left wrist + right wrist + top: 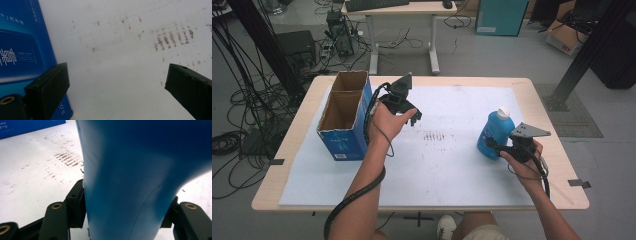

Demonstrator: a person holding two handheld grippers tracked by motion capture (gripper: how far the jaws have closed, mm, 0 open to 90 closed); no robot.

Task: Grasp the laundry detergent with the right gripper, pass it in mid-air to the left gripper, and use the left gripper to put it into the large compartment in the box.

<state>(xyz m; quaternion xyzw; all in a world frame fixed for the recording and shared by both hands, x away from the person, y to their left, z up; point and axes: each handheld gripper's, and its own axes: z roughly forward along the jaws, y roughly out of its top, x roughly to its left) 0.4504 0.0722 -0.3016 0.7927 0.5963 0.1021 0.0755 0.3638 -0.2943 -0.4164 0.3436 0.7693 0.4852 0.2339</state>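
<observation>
The bottle [495, 134] is bright blue with a white cap; the box [343, 114] is blue outside with white print, plain brown cardboard inside; the table [547, 107] is pale wood under a white sheet [462, 165] marked with rows of brownish smudges; both grippers are black.
</observation>
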